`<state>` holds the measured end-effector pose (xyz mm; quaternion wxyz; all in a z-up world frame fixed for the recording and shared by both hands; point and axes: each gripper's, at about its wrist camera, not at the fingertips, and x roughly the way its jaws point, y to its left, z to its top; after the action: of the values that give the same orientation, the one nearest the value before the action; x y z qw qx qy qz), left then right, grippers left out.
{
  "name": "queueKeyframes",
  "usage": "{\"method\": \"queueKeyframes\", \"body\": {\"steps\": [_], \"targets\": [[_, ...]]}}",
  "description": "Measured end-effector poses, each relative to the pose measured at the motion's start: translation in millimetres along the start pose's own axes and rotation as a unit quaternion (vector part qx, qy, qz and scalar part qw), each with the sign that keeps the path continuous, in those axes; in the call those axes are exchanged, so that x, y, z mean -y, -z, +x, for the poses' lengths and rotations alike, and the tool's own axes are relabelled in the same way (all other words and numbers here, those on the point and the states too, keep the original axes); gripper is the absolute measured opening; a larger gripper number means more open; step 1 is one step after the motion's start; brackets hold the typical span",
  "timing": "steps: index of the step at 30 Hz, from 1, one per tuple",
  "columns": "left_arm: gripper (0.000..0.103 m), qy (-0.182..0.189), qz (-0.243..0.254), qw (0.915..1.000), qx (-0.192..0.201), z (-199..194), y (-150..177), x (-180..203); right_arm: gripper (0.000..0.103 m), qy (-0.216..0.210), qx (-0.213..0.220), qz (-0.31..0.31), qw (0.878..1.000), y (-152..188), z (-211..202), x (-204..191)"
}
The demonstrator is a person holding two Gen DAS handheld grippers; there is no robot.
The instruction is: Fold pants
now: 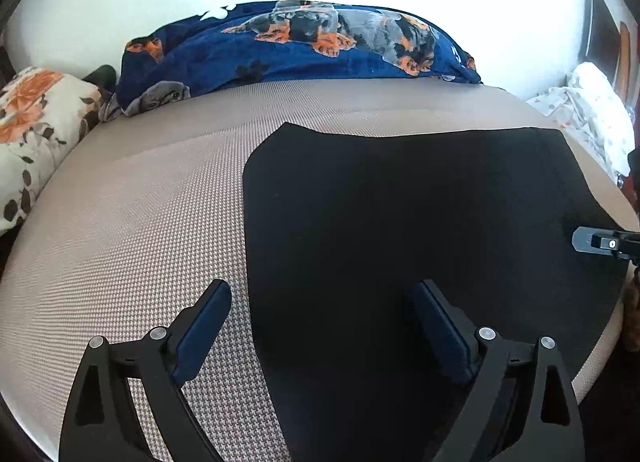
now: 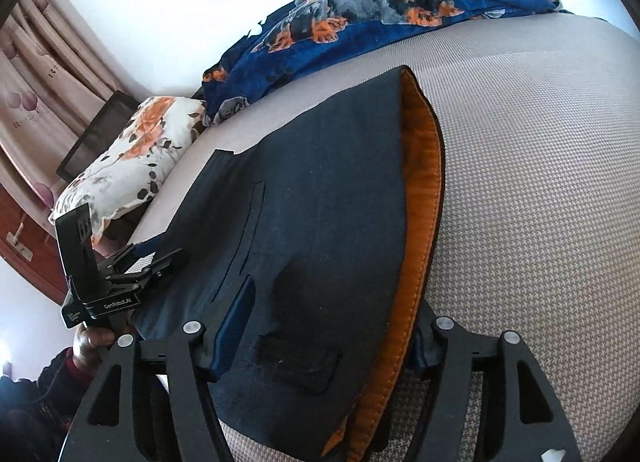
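Note:
Dark pants [image 1: 400, 230] lie folded flat on a beige textured bed [image 1: 132, 222]. In the right wrist view the pants [image 2: 320, 202] show an orange waistband lining [image 2: 424, 190] along their right edge. My left gripper [image 1: 320, 302] is open, its left finger over the bed and its right finger over the pants' left edge. My right gripper [image 2: 332, 326] is open, its jaws straddling the waistband end of the pants. The left gripper also shows in the right wrist view [image 2: 152, 258], at the pants' far left side.
A blue dog-print blanket [image 1: 304, 42] lies along the back of the bed. A floral pillow [image 1: 36, 126] sits at the left, white spotted bedding [image 1: 588, 102] at the right. Curtains [image 2: 36, 74] and a framed screen [image 2: 96, 130] stand beyond the pillow.

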<state>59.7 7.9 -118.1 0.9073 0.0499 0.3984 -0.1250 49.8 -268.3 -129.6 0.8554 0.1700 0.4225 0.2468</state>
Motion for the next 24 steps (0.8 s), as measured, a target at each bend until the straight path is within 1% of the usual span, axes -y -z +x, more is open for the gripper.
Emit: {"method": "queueKeyframes", "body": {"steps": [8, 13, 19, 24], "targets": [[0.096, -0.028, 0.017, 0.9994, 0.014, -2, 2, 7, 0.068, -0.003, -0.004, -0.009, 1.0, 1, 0, -3], [0.096, -0.042, 0.027, 0.9985, 0.021, -2, 2, 11, 0.074, -0.005, -0.003, -0.02, 1.0, 2, 1, -6], [0.097, -0.047, 0.029, 0.9982, 0.024, -2, 3, 12, 0.08, 0.005, -0.005, -0.04, 0.999, 3, 3, -12], [0.097, -0.044, 0.027, 0.9984, 0.024, -2, 3, 12, 0.08, 0.016, -0.004, -0.05, 0.999, 5, 4, -15]]}}
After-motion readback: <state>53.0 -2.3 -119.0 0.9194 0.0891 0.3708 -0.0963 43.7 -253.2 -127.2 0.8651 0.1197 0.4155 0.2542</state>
